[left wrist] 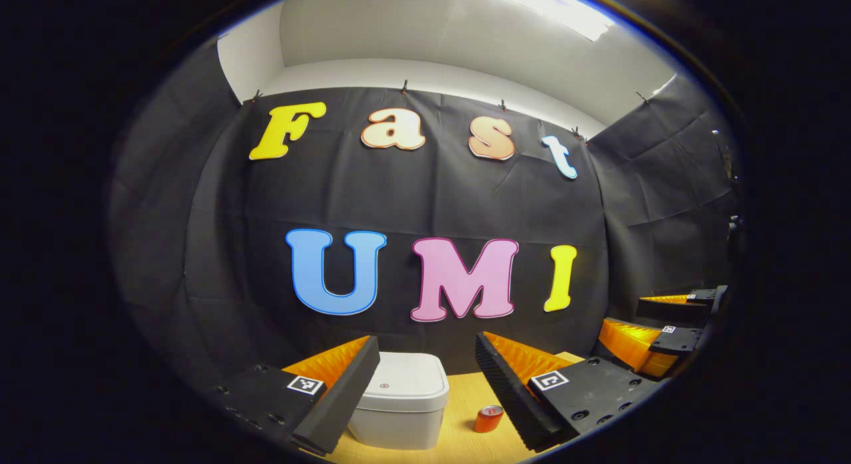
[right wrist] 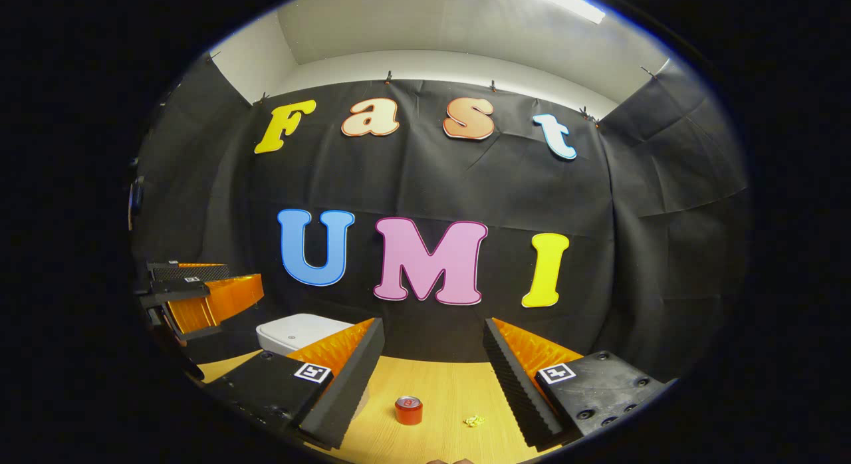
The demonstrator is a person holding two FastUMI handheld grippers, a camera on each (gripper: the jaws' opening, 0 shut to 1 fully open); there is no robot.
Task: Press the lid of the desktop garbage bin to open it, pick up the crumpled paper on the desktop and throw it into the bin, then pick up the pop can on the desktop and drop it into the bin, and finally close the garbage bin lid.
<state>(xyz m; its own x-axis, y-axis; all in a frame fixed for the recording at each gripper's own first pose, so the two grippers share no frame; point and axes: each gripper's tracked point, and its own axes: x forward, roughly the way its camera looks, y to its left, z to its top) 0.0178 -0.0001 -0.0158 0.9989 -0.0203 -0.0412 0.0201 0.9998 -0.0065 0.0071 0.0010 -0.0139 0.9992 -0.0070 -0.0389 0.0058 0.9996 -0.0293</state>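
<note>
Both grippers are hanging wide apart above the wooden desktop [right wrist: 452, 384], gripping nothing: left gripper [left wrist: 425, 384], right gripper [right wrist: 432, 377]. The lidded white plastic bin [left wrist: 402, 401] is sitting at its 11 o'clock, the red pop can [right wrist: 409, 410] at 6, the yellowish crumpled paper [right wrist: 474, 421] at 5.

- White garbage bin [left wrist: 399, 401], lower centre of the left gripper view, lid closed, small red mark on top.
- Red pop can [right wrist: 409, 410], silver top, lower centre of the right gripper view.
- Pale yellow crumpled paper [right wrist: 474, 421], right of it.
- Light wood-grain desktop [right wrist: 445, 384].
</note>
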